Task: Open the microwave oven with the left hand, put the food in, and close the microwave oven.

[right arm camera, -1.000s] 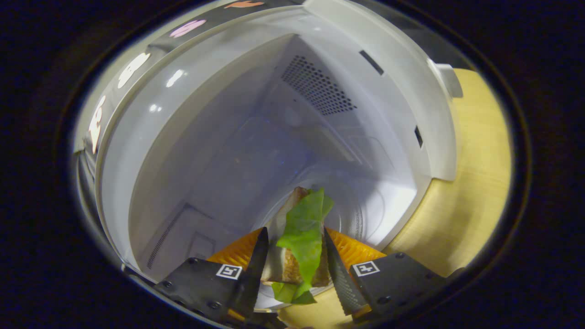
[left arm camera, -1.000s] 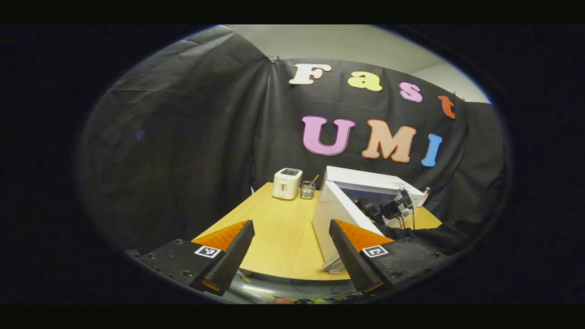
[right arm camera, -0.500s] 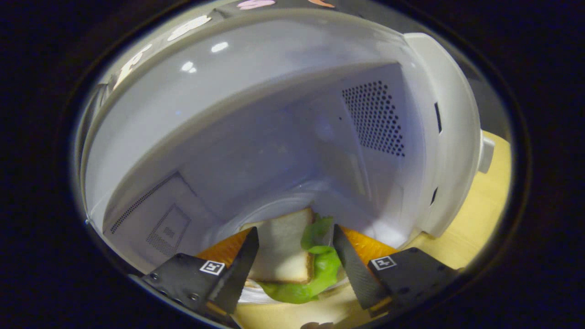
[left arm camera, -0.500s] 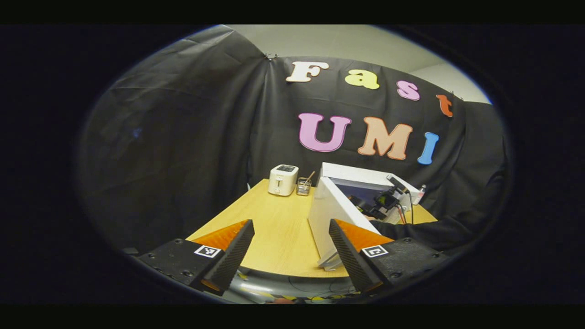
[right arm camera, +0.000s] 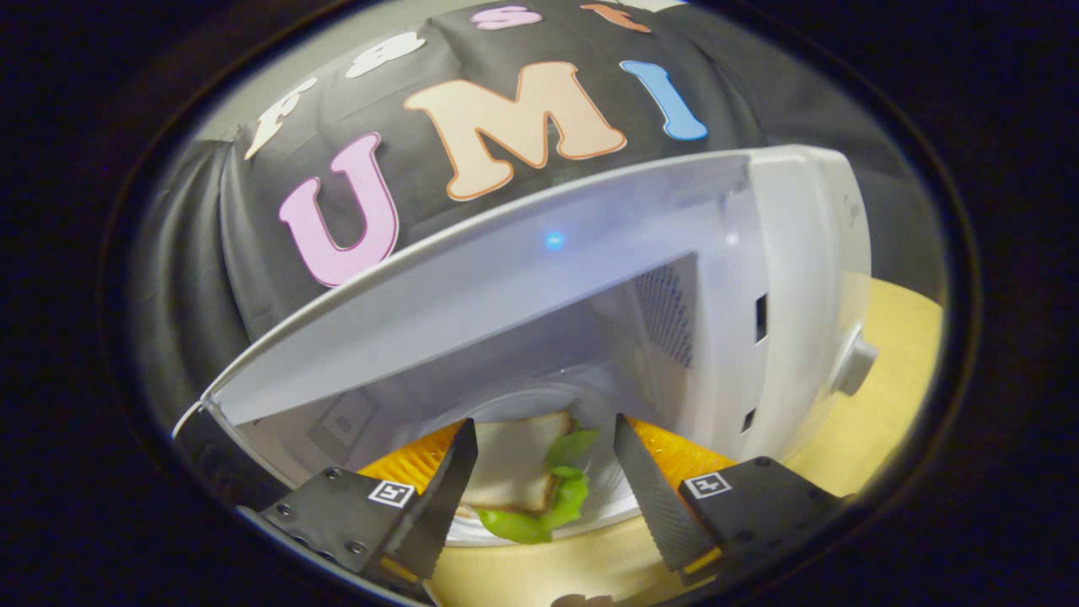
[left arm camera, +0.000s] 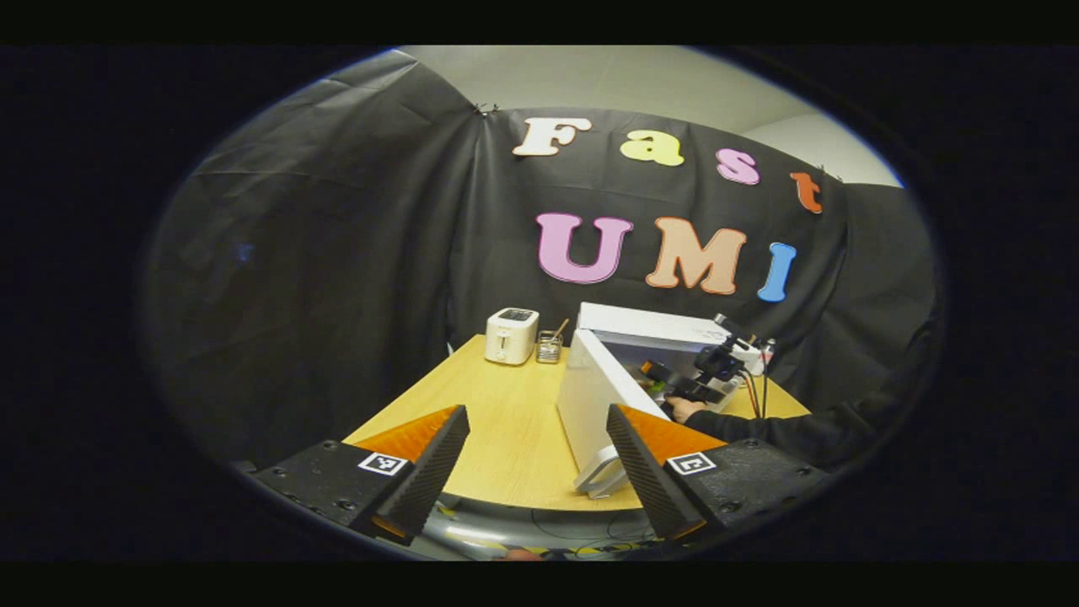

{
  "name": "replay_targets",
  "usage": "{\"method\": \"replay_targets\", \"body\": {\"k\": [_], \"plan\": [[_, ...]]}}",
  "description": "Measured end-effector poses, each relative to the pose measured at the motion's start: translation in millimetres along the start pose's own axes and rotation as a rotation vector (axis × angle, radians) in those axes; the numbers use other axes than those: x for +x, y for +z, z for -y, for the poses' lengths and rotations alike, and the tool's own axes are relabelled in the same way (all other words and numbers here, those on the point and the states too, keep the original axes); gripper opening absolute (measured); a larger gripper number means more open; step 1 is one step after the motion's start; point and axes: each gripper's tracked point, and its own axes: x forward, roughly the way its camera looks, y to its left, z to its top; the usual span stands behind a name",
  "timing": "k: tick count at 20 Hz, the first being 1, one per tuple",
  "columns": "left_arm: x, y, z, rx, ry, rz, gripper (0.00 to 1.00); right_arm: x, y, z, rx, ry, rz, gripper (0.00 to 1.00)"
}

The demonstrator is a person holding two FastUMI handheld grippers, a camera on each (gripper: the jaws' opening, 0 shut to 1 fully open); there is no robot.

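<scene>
The white microwave (right arm camera: 784, 278) stands with its door (left arm camera: 590, 405) swung open. A sandwich (right arm camera: 518, 459) of toast and green lettuce lies flat on the glass turntable (right arm camera: 624, 497) inside. My right gripper (right arm camera: 544, 438) is open just outside the cavity mouth, its fingers apart on either side of the sandwich and not touching it. The left gripper view shows that right gripper (left arm camera: 704, 375) at the microwave's opening, held by a hand (left arm camera: 679, 409) in a dark sleeve. My left gripper (left arm camera: 533, 421) hangs open and holds nothing, back from the table's near edge, with the door to its right.
A white toaster (left arm camera: 512, 335) and a small glass holder (left arm camera: 549, 346) with sticks stand at the far end of the wooden table (left arm camera: 497, 421). The open door sticks out toward the table's near edge. The microwave's knob (right arm camera: 856, 367) is on its right panel.
My right gripper let go of the sandwich, which now lies flat on the turntable, and drew back out of the cavity. The left gripper drifted slightly, staying open.
</scene>
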Motion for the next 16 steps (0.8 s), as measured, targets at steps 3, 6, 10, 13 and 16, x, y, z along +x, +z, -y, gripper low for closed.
{"method": "replay_targets", "body": {"k": [3,6,10,13,16], "plan": [[-2.3,7.5,1.4,0.04,-0.015,0.024,0.96,-19.0,8.3,11.0,-0.045,0.032,-0.007,0.99],[-2.4,10.6,3.5,0.035,-0.026,0.043,0.94,-44.8,21.4,19.0,-0.05,0.058,-0.022,0.99],[-0.2,5.2,-4.1,0.018,-0.012,0.053,0.94,-95.9,58.1,28.0,-0.082,0.111,0.031,0.99],[2.2,1.6,-9.9,0.023,-0.009,0.063,0.94,-125.6,81.0,44.1,-0.121,0.14,0.062,0.91],[8.6,-5.2,-13.9,0.01,-0.01,0.066,0.96,-155.1,109.4,66.7,-0.177,0.146,0.116,0.91]]}}
